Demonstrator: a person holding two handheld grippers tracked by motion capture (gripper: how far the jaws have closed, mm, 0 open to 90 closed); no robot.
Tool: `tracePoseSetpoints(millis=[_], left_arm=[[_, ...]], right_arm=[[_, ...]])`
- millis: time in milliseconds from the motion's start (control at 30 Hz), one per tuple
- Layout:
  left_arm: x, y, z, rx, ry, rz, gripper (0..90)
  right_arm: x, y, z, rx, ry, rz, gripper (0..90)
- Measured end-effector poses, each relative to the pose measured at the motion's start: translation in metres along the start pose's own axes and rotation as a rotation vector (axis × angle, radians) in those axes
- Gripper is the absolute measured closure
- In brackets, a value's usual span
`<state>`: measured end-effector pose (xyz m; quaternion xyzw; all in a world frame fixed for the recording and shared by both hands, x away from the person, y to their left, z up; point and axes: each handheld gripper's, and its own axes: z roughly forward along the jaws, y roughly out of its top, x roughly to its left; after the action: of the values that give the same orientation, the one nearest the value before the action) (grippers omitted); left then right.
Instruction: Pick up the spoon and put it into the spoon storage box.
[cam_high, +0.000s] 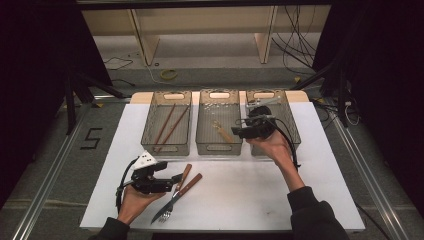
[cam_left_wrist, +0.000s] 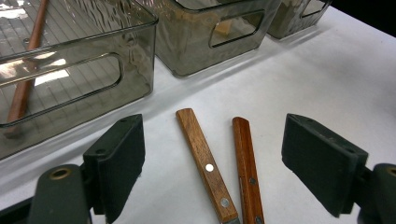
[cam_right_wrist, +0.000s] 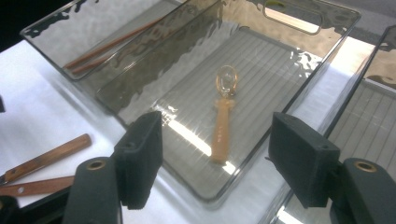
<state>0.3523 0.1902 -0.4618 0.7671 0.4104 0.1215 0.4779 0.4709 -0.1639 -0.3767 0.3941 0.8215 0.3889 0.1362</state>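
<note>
White matte table (cam_high: 260, 195) bears wooden-handled cutlery (cam_left_wrist: 219, 168) between left gripper's (cam_left_wrist: 212, 163) parted jaws.

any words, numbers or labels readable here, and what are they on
"5": a dark mark on the grey floor, left of the table.
The left claw's white top plate has small dark dots, too small to read as text.
Nothing written shows on the bins, the two wooden-handled utensils or the spoon.

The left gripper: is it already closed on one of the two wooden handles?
No. The left gripper is open, and both wooden handles lie on the table between it, untouched.
</note>
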Motion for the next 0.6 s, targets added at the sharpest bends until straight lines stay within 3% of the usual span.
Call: tracePoseSetpoints(millis=[600], left_arm=[[0.009,0.007,-0.002,0.017,0.005,-0.028,20.7]], right_arm=[[0.011,-0.043,-0.042,-0.113,0.039,0.006,28.2]])
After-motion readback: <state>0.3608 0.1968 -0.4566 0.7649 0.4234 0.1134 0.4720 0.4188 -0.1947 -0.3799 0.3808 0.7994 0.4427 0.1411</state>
